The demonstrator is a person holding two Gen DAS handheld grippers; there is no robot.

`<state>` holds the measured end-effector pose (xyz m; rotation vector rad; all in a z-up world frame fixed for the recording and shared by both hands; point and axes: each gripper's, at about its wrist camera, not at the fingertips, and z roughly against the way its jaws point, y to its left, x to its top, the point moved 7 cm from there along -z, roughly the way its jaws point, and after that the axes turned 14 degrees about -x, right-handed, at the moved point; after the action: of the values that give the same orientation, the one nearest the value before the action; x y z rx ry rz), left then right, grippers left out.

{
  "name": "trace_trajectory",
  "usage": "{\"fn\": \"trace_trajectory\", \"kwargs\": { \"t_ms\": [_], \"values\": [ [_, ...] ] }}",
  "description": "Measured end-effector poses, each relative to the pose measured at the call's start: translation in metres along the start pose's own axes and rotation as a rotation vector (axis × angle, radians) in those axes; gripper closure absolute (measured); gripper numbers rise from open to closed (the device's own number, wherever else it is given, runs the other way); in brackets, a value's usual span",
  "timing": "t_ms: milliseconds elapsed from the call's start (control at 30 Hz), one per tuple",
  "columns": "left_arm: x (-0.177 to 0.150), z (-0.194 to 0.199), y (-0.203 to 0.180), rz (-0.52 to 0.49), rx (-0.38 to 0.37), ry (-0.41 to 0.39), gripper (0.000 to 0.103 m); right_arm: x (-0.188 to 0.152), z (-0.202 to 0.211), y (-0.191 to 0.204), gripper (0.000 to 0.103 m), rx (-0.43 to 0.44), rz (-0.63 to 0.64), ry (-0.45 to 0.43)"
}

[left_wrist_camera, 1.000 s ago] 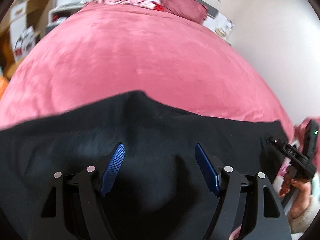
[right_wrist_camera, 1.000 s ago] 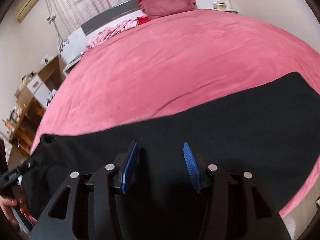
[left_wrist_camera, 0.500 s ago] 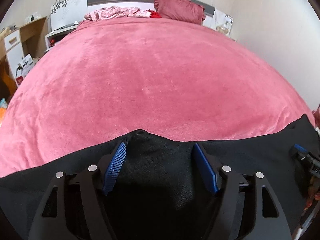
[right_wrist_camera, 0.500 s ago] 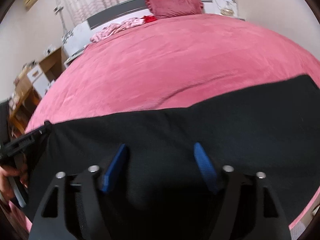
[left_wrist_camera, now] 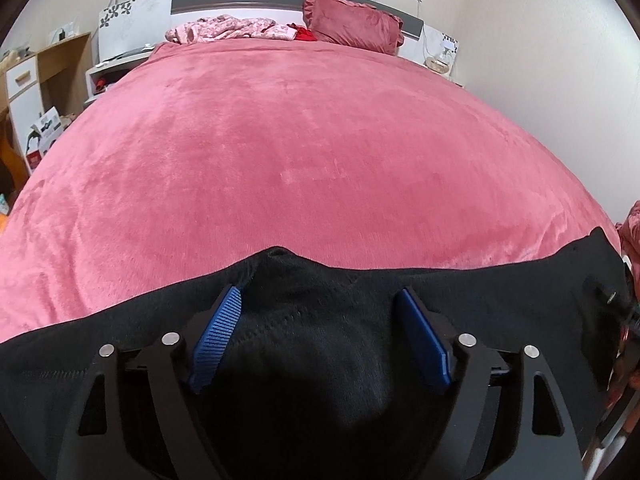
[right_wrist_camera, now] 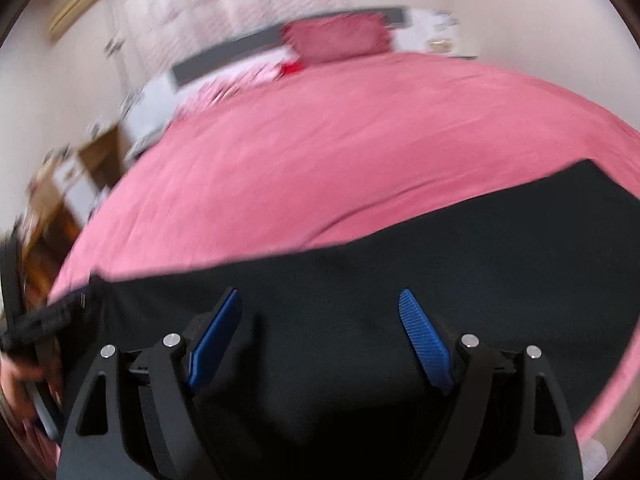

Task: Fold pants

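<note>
Black pants point(left_wrist_camera: 500, 304) lie spread across the near edge of a pink bed point(left_wrist_camera: 312, 152). My left gripper point(left_wrist_camera: 320, 300) is open, its blue pads on either side of a raised bump of the black fabric, not pinching it. My right gripper point(right_wrist_camera: 320, 304) is open above flat black pants fabric point(right_wrist_camera: 480, 256); this view is motion-blurred. The right gripper shows at the right edge of the left wrist view point(left_wrist_camera: 616, 304), and the left gripper at the left edge of the right wrist view point(right_wrist_camera: 44, 320).
A dark pink pillow point(left_wrist_camera: 352, 22) and crumpled floral clothes point(left_wrist_camera: 228, 30) lie at the headboard. A wooden desk and boxes point(left_wrist_camera: 36, 92) stand left of the bed. A nightstand point(left_wrist_camera: 440, 60) and a wall are to the right.
My right gripper's jaws opened wider and it is moving, blurring its view. My left gripper pulled back toward the pants' near edge, so more pink bed shows beyond the fabric.
</note>
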<state>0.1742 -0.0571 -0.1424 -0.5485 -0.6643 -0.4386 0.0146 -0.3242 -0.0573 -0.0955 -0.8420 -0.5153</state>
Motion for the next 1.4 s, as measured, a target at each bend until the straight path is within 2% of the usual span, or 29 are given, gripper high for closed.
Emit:
{"fn": "trace_trajectory", "kwargs": {
  "t_ms": [67, 100, 200, 267, 367, 533, 633, 800, 900, 1000, 1100, 1167, 1267, 1400],
  "values": [
    [-0.002, 0.0, -0.001, -0.01, 0.005, 0.009, 0.019, 0.001, -0.004, -0.024, 0.026, -0.058, -0.09, 0.026],
    [-0.003, 0.001, -0.002, -0.017, 0.013, 0.015, 0.018, -0.001, -0.011, -0.04, 0.035, -0.08, -0.158, 0.065],
    [-0.008, 0.005, -0.002, -0.026, 0.029, 0.025, 0.017, -0.002, -0.019, -0.058, 0.041, -0.045, -0.277, 0.104],
    [-0.013, 0.011, 0.0, -0.022, 0.04, 0.024, 0.016, -0.002, -0.019, -0.053, 0.039, -0.071, -0.235, 0.1],
    [-0.018, 0.021, 0.006, 0.0, 0.03, 0.015, 0.016, -0.001, -0.021, -0.042, 0.031, -0.102, -0.167, 0.094],
    [-0.027, 0.035, 0.017, 0.02, 0.034, 0.014, 0.016, 0.0, -0.023, -0.043, 0.03, -0.092, -0.172, 0.095],
    [-0.035, 0.044, 0.018, -0.008, 0.048, 0.026, 0.016, -0.001, -0.025, -0.044, 0.03, -0.091, -0.173, 0.096],
    [-0.046, 0.059, 0.02, -0.065, 0.107, 0.036, 0.016, -0.003, -0.026, -0.044, 0.026, -0.098, -0.155, 0.094],
    [-0.05, 0.072, 0.035, -0.05, 0.163, 0.009, 0.016, -0.002, -0.027, -0.045, 0.024, -0.09, -0.161, 0.092],
    [-0.054, 0.09, 0.057, 0.043, 0.202, -0.052, 0.016, 0.0, -0.025, -0.05, 0.025, -0.062, -0.196, 0.086],
    [-0.06, 0.102, 0.073, 0.147, 0.167, -0.114, 0.016, 0.005, -0.018, -0.063, 0.025, -0.094, -0.242, 0.065],
    [-0.06, 0.102, 0.073, 0.148, 0.159, -0.115, 0.016, 0.008, -0.015, -0.073, 0.024, -0.119, -0.279, 0.055],
    [-0.06, 0.098, 0.069, 0.127, 0.157, -0.093, 0.009, 0.012, -0.008, -0.097, 0.018, -0.167, -0.363, 0.047],
    [-0.06, 0.096, 0.068, 0.118, 0.159, -0.08, 0.006, 0.02, 0.004, -0.144, 0.018, -0.235, -0.494, 0.05]
  ]
}}
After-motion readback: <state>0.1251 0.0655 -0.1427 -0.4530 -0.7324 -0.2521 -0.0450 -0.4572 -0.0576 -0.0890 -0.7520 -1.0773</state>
